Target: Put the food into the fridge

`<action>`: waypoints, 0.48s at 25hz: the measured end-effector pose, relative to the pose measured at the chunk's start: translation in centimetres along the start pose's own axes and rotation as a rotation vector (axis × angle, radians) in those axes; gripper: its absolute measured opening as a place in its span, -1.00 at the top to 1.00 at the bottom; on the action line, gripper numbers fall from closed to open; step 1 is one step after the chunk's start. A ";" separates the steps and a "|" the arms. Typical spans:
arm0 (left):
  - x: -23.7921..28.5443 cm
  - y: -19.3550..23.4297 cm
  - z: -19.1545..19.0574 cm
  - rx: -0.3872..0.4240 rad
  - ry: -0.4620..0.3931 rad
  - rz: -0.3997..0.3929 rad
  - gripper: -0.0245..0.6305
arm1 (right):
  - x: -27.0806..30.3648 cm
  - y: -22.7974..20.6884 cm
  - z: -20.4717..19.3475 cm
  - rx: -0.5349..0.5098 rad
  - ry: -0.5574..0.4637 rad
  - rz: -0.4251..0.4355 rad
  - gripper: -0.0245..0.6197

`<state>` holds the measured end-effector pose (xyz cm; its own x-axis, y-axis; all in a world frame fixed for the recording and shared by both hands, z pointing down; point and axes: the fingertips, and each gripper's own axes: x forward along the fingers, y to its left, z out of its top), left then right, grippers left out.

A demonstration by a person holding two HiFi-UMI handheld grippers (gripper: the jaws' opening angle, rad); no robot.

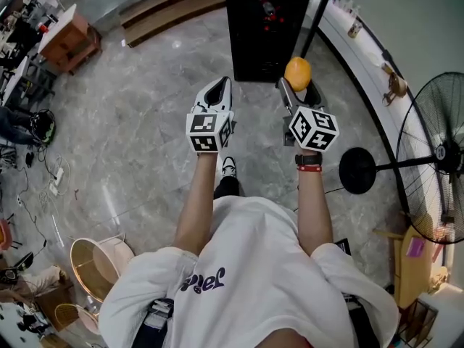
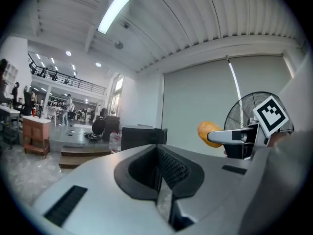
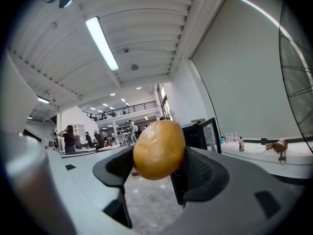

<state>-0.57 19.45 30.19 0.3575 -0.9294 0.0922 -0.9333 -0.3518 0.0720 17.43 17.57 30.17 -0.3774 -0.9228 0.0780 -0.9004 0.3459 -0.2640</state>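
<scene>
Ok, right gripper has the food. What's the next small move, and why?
Probably ease the right gripper forward toward the black fridge: its jaws clamp the round orange food, the door looks open, and the food is not yet inside.

Food item: rounded, slightly egg-shaped, smooth yellow-orange skin with faint specks; potato or fruit, cannot tell which. Clamped at mid-body between the two black fingers of the right gripper, long axis roughly upright, top and front protruding beyond the pads. Carried in the air above the floor, outside the fridge and just short of its front.

Fridge: black, box-shaped, standing on the floor directly ahead. Door swung open. Interior dark, contents too dim to identify.
</scene>
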 end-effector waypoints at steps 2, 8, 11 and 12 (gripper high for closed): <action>1.7 1.0 0.6 0.002 -0.004 -0.008 0.87 | 1.8 0.0 0.5 0.007 -0.003 0.003 -0.12; 6.8 5.4 1.4 -0.015 -0.025 -0.002 0.87 | 8.6 0.3 0.5 -0.002 0.019 0.007 -0.12; 9.1 7.2 1.6 -0.035 -0.018 -0.014 0.87 | 11.5 0.3 0.8 -0.003 0.020 0.003 -0.12; 9.6 7.8 1.7 -0.037 -0.018 -0.019 0.87 | 12.3 0.4 0.9 -0.003 0.019 0.002 -0.12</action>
<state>-4.47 7.55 29.97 0.3745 -0.9244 0.0723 -0.9242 -0.3658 0.1100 12.61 6.23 30.18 -0.3832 -0.9187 0.0960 -0.9003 0.3483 -0.2610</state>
